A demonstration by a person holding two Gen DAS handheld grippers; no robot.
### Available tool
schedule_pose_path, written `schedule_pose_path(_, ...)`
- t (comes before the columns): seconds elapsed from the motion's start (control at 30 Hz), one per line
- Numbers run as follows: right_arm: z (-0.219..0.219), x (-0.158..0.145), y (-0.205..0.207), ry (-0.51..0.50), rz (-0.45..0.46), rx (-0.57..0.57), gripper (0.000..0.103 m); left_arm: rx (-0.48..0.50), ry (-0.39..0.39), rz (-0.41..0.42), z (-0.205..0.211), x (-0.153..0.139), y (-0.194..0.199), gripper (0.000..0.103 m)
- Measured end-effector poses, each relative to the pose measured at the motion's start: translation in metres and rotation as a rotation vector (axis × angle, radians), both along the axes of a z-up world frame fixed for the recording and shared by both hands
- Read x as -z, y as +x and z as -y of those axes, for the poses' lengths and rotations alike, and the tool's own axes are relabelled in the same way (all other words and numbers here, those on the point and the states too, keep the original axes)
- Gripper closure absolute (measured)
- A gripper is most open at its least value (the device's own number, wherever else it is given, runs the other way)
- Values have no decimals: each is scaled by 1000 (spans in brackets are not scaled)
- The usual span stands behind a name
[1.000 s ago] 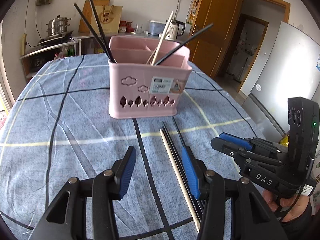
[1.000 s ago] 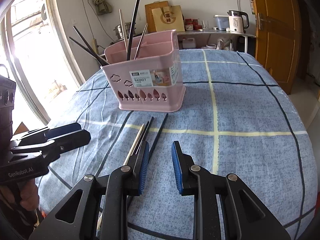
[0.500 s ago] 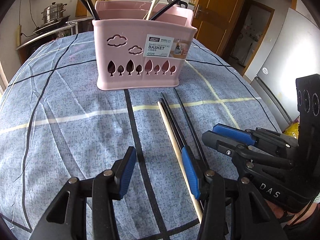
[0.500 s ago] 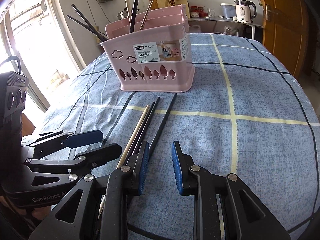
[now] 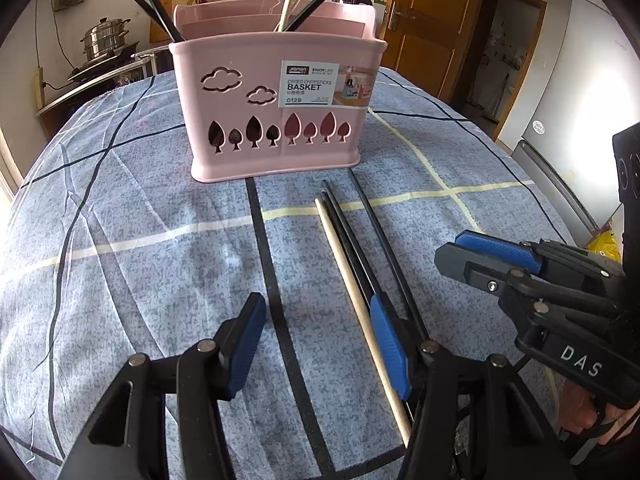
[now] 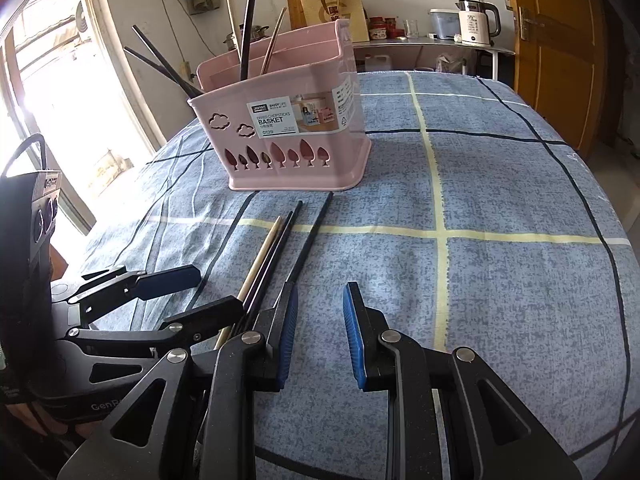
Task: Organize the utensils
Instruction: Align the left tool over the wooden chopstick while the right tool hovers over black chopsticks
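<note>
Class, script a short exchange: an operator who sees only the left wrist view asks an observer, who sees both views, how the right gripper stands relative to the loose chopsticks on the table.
Operator: I only see the right gripper side-on. Is it open?
Observer: Yes. The right gripper is open, with only the blue tablecloth showing between its pads.
Operator: Where is the nearest chopstick to it?
Observer: The outermost black chopstick runs back and disappears behind the gripper's left finger, outside the gap.
</note>
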State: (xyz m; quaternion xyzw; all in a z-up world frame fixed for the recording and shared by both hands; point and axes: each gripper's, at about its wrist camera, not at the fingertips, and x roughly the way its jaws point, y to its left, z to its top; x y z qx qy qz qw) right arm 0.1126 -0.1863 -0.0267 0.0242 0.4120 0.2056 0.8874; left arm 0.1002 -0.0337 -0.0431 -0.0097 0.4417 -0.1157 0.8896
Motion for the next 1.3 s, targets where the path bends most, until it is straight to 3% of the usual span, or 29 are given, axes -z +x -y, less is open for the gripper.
schedule_pose_path(0.27,3,-4,0,8,8,4,79,-7,29,11,-8,1,-3,45)
schedule_pose_path(0.37,2,-3,1,9,6,1,79,-12,89,25,-10,3,-5,46)
schedule_pose_path(0.57,3,-3,1,12,6,4,79,-42,-11,4,-20,-1,-3,46)
schedule_pose_path(0.73,6,-4,0,19,9,9,79,-52,-40,-7,-18,-3,13,46)
schedule_pose_path(1.3,20,-6,0,48,11,34,79,-102,26,7,-7,0,42,46)
